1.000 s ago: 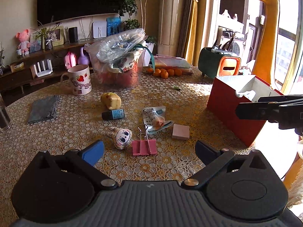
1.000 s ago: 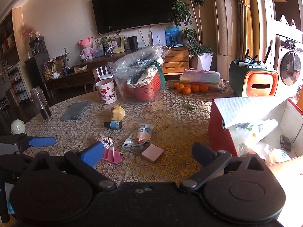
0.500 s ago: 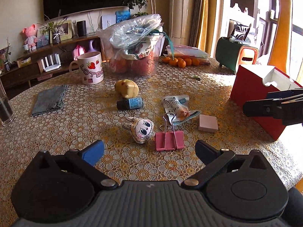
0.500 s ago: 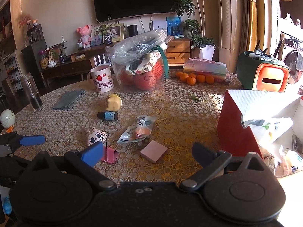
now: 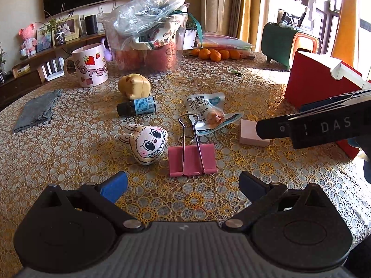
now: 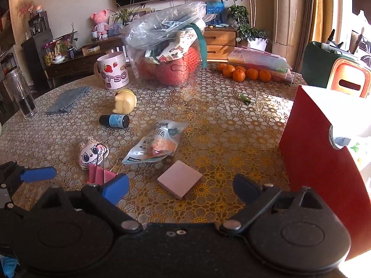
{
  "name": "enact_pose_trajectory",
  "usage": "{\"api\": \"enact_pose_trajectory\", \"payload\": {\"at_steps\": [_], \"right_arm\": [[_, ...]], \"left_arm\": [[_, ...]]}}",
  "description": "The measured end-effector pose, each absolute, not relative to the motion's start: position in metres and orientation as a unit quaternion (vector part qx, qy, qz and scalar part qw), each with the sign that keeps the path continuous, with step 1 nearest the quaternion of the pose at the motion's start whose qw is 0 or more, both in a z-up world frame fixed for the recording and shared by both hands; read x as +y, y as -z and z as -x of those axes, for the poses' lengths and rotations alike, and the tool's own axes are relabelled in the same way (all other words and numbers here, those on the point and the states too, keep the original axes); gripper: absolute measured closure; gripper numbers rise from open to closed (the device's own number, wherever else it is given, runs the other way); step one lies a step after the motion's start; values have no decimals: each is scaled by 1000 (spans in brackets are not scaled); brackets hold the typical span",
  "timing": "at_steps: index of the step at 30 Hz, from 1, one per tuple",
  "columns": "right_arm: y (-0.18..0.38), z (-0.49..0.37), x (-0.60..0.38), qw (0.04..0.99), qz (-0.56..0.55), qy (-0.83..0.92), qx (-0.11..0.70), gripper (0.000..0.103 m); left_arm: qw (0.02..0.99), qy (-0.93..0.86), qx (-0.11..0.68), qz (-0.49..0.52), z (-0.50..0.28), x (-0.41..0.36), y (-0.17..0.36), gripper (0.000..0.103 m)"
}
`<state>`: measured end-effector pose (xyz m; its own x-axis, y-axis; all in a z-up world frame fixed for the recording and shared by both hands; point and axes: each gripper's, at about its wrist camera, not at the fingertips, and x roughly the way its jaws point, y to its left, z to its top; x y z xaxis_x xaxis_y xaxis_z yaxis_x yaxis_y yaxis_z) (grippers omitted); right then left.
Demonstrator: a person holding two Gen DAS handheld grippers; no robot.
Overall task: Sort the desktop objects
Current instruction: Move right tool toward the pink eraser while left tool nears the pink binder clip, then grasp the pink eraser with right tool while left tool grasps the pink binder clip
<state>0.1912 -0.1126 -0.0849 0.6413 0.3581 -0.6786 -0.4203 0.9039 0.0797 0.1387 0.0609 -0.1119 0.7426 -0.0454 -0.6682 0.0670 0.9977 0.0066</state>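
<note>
My left gripper (image 5: 183,187) is open, low over the table, just short of a pink binder clip (image 5: 192,159). Beside the clip lies a white cartoon-face toy (image 5: 146,142); behind them are a snack packet (image 5: 207,113), a small dark bottle (image 5: 136,108) and a yellow toy (image 5: 134,85). My right gripper (image 6: 180,188) is open too, with a pink square pad (image 6: 179,181) lying between and just ahead of its fingers. In the right wrist view the binder clip (image 6: 99,173) shows at the left, partly hidden by the blue fingertip (image 6: 116,188). The red box (image 6: 324,153) stands at the right, holding several items.
A pink strawberry mug (image 5: 89,68), a clear tub of bagged goods (image 5: 150,34), tangerines (image 5: 215,54), a grey cloth (image 5: 37,111) and a green-orange holder (image 5: 287,44) ring the far side. A glass (image 6: 20,97) stands at the far left. The right gripper's body (image 5: 324,125) crosses the left wrist view.
Both grippers have moved forward and lower toward the table. The binder clip now lies right before the left fingers, the pink pad before the right ones. Nothing was taken hold of.
</note>
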Motion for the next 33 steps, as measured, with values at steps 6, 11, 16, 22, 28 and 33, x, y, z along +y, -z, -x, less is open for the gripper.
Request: {"api": "enact_pose_trajectory", "payload": {"at_steps": [6,11,16,22,28,33], "right_arm": [[105,-207,-105,900,63,-212,377,9],[117,-215,-100,896,87,-219,377,17],[123,-223,-98,893,96,-223,380,21],[125,-228,-98,891,98,-232,377,22],[125,-226,-98,891,99,-245,370,30],[123,-223,-95,888,106,-256,368,43]], "left_arm": [[930,26,365,-22,-150,54,123,0],[931,21,364,-19,-155,52,127,1],[931,15,365,-10,-159,53,130,2],[934,15,356,-8,-161,50,129,9],[937,14,348,-7,-160,50,129,22],[938,3,347,-3,-161,51,127,35]]}}
